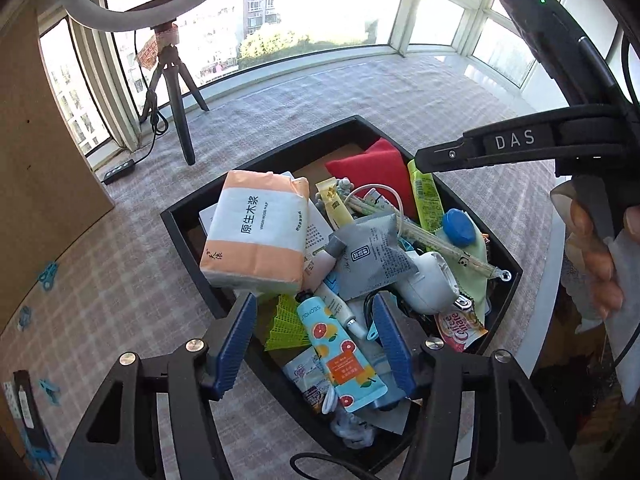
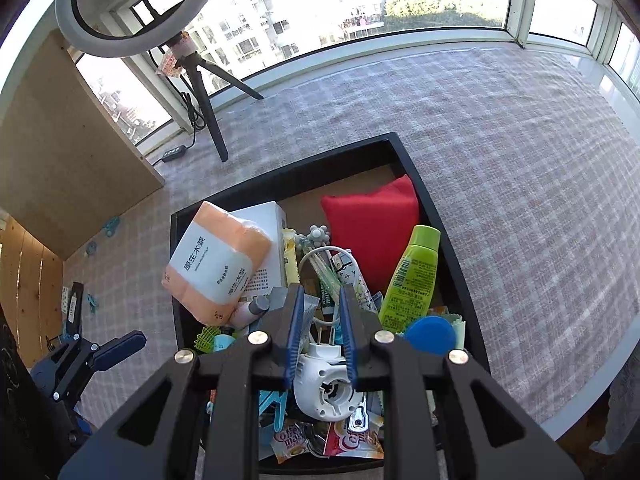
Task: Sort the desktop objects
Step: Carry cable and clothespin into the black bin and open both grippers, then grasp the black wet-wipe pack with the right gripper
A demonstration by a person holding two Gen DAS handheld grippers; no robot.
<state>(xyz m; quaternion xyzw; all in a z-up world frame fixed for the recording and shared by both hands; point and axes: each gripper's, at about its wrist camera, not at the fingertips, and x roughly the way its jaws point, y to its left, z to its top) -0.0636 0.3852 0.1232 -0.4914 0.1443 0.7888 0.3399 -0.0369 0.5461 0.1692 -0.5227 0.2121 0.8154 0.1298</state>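
Observation:
A black tray [image 1: 188, 236] [image 2: 404, 160] on the checked cloth is heaped with small objects. My left gripper [image 1: 316, 312] is open over the tray's near part, above a fruit-print hand cream tube [image 1: 340, 352]. An orange tissue pack [image 1: 256, 228] [image 2: 216, 260] lies at the tray's left. My right gripper [image 2: 320, 308] hangs over the tray with its fingers narrowly apart on either side of a white round gadget [image 2: 324, 388] [image 1: 424, 280]; contact is unclear. A red pouch [image 2: 372, 216], a green bottle [image 2: 412, 276] and a blue lid [image 2: 432, 334] lie at the right.
A ring light on a black tripod [image 1: 176, 92] [image 2: 204, 92] stands at the back left near the window. A brown board [image 2: 60, 140] leans at the left. Coffee sachets [image 2: 356, 436] lie at the tray's near edge. The table edge runs along the right.

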